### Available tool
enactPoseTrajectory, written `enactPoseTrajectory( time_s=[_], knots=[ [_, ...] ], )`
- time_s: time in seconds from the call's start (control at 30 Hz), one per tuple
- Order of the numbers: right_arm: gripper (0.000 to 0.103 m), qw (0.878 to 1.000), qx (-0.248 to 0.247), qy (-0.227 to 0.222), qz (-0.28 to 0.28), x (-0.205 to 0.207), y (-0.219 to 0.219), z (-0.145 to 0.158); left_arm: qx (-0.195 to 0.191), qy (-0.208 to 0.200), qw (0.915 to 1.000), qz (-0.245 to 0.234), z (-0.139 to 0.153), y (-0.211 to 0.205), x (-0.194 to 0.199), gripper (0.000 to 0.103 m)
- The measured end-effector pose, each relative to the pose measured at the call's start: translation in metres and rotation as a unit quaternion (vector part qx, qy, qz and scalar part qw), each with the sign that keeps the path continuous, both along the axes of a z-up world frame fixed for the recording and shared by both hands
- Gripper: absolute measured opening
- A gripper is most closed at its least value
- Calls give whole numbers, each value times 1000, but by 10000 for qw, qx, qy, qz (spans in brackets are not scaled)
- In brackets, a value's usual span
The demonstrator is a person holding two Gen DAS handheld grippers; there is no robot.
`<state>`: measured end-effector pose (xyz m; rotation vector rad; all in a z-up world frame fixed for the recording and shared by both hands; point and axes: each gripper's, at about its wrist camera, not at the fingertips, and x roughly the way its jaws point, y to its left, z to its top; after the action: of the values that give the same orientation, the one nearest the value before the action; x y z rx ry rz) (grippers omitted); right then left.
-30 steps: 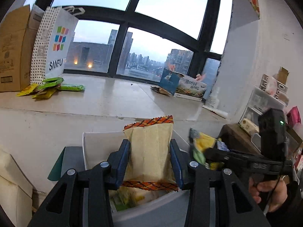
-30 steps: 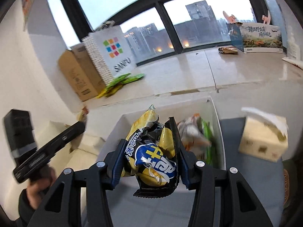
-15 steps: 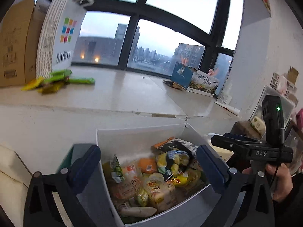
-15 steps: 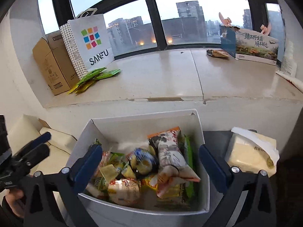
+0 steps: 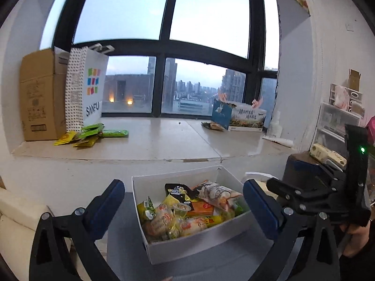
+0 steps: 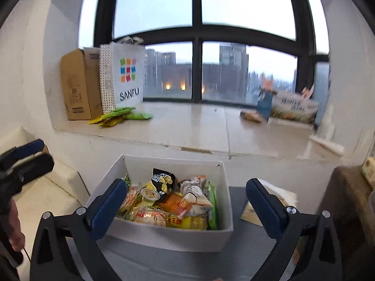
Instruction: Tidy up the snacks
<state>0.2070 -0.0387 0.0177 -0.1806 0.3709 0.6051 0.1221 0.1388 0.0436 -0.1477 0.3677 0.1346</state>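
Note:
A white box (image 5: 194,243) full of snack packets (image 5: 185,213) stands on a grey surface below the windowsill; it also shows in the right wrist view (image 6: 168,236). My left gripper (image 5: 185,206) is open and empty, held above and in front of the box. My right gripper (image 6: 185,201) is open and empty too, on the box's near side. The right gripper's body (image 5: 328,194) shows at the right of the left wrist view. Green and yellow snack packets (image 5: 89,134) lie on the windowsill (image 5: 164,140).
A cardboard box (image 5: 39,96) and a SANFU paper bag (image 5: 86,89) stand at the sill's left. A printed carton (image 5: 241,117) stands at the sill's right. A tissue pack (image 6: 269,201) lies right of the white box. White cushions (image 6: 44,187) are at left.
Both grippers opened and let their snack packets drop into the white box, then drew back and up from it. The box now looks smaller and farther away.

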Motion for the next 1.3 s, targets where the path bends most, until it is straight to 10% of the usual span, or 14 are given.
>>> enactPoseTrajectory(
  time_s=[0.57,1.3],
  knots=[
    [103,9965,524,635,160,-150,-107,-34,-323,412,9985,-127,-21,-88,-148,103],
    [103,9956,497,733,297,-168,-113,-37,-85,642,9978,-145,-27,-101,-155,103]
  ],
)
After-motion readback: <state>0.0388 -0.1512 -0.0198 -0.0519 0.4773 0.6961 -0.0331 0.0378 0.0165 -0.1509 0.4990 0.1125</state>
